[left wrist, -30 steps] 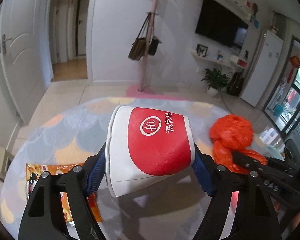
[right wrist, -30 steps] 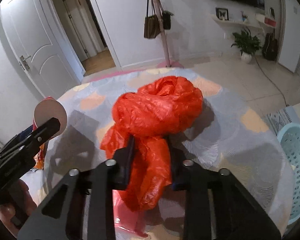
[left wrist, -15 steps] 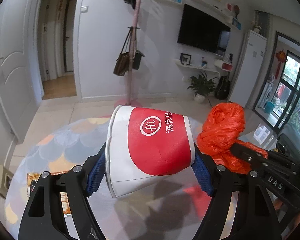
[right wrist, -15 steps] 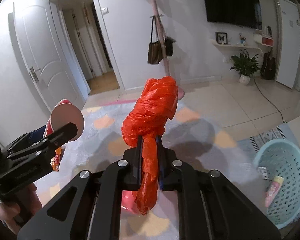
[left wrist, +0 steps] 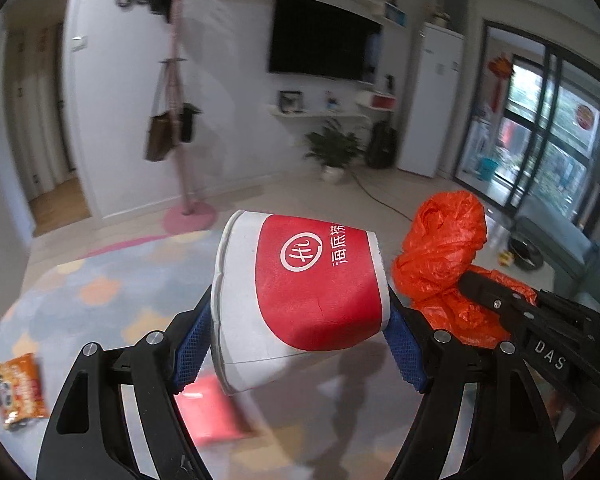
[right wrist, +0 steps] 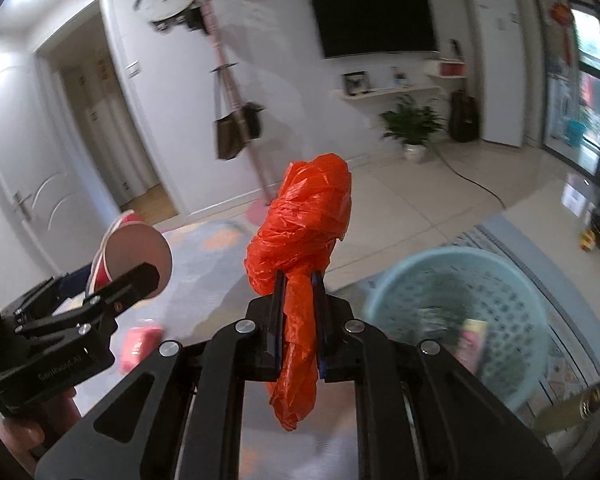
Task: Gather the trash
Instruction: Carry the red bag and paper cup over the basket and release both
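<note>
Cup (left wrist: 300, 296) between left gripper (left wrist: 300, 344) pads

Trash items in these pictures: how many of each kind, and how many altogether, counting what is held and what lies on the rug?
Red-and-white paper cup, held in the left gripper: 1
Crumpled orange plastic bag, held in the right gripper: 1
Orange snack packet on the rug: 1
Flat red packet on the rug, blurred: 1
Total: 4, not counting the blurred contents of the light blue basket.
</note>
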Motion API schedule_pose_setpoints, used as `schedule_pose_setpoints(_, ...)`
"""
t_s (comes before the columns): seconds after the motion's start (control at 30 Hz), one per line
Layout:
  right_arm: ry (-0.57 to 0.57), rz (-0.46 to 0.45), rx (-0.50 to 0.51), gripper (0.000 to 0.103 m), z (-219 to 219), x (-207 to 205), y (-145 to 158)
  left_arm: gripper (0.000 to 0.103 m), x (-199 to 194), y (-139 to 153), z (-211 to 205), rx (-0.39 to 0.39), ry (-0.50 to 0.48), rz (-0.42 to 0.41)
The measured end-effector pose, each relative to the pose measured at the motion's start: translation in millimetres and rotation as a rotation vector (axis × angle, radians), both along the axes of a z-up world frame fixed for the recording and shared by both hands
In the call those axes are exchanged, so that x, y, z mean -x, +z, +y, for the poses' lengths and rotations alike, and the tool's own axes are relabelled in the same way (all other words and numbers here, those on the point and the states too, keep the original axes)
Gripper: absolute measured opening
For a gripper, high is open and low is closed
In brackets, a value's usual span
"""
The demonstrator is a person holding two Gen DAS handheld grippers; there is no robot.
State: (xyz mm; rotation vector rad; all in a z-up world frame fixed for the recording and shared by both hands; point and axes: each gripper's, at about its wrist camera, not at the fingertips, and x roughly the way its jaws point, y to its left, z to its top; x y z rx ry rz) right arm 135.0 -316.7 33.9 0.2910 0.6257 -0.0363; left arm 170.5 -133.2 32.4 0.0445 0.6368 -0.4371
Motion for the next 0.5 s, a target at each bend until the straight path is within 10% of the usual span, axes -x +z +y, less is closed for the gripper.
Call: schedule_pose_setpoints(0.5, -0.294, 0.118, -0.067, 0.010, -127, 18, -50, 0.075, -5, -34, -132, -0.091, -0.217, 0.101)
